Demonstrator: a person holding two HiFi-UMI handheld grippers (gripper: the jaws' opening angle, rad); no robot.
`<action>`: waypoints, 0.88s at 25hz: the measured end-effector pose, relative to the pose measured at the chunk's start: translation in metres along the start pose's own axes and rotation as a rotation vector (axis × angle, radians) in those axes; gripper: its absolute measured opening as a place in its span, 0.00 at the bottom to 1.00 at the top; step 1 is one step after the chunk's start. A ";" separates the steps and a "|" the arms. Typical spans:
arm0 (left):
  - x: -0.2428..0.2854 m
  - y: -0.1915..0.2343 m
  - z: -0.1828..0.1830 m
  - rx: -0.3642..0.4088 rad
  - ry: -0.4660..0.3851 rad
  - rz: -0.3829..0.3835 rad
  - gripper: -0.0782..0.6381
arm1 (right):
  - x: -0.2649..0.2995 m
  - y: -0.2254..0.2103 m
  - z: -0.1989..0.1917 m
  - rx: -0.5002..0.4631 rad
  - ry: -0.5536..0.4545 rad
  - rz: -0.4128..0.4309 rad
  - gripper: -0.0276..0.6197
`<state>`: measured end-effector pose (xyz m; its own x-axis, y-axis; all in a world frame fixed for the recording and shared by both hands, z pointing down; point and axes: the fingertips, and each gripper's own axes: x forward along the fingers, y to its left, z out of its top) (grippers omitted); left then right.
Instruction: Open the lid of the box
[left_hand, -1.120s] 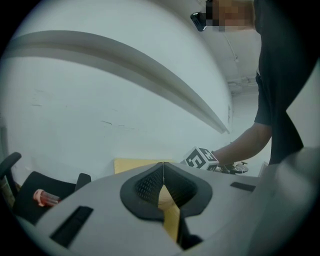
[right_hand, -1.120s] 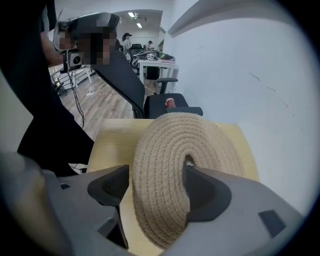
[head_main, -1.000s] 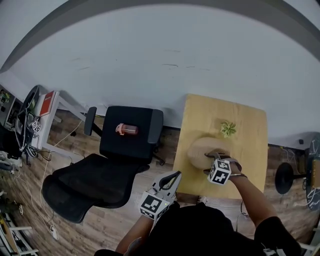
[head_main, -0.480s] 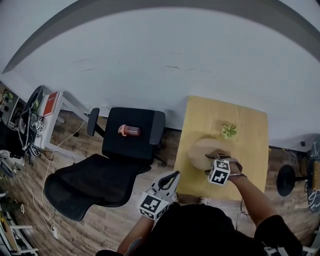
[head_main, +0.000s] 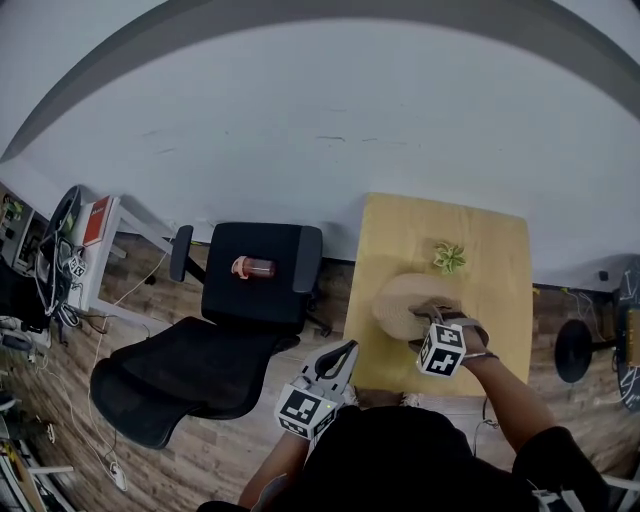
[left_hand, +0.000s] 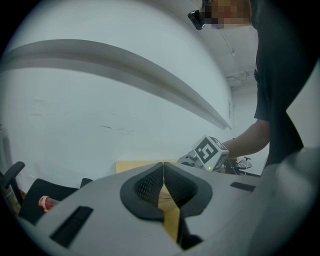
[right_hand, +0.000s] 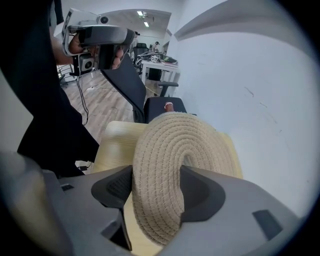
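Observation:
A round woven rope box (head_main: 403, 302) stands on the small wooden table (head_main: 500, 280). My right gripper (head_main: 432, 320) points steeply down onto its near side. In the right gripper view the coiled lid (right_hand: 175, 160) fills the gap between the pads and bends upward, with my right gripper (right_hand: 157, 187) shut on its rim. These jaws have just been closing on the lid. My left gripper (head_main: 340, 356) hangs off the table's near left corner, close to my body. Its pads meet in the left gripper view, so my left gripper (left_hand: 163, 172) is shut and empty.
A small green plant-like thing (head_main: 447, 257) lies on the table behind the box. A black office chair (head_main: 190, 360) stands left of the table with a pink-capped bottle (head_main: 252, 267) on a second chair's seat. A white wall runs behind the table.
The right gripper has risen slightly with the lid's rim in it. The left gripper has stayed where it was.

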<state>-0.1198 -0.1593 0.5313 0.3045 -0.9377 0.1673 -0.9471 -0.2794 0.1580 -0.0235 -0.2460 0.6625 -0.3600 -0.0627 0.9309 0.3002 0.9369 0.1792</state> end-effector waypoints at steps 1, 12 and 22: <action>0.001 -0.001 -0.001 -0.004 -0.002 0.001 0.14 | -0.005 0.000 -0.001 -0.001 -0.003 -0.008 0.51; 0.035 -0.033 0.001 -0.007 0.003 -0.090 0.14 | -0.047 0.007 -0.046 0.052 0.000 -0.098 0.51; 0.073 -0.074 -0.004 0.011 0.037 -0.198 0.14 | -0.075 0.005 -0.118 0.197 0.030 -0.160 0.51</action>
<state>-0.0272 -0.2067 0.5354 0.4880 -0.8562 0.1698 -0.8695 -0.4598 0.1807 0.1089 -0.2773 0.6315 -0.3620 -0.2225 0.9052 0.0628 0.9630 0.2619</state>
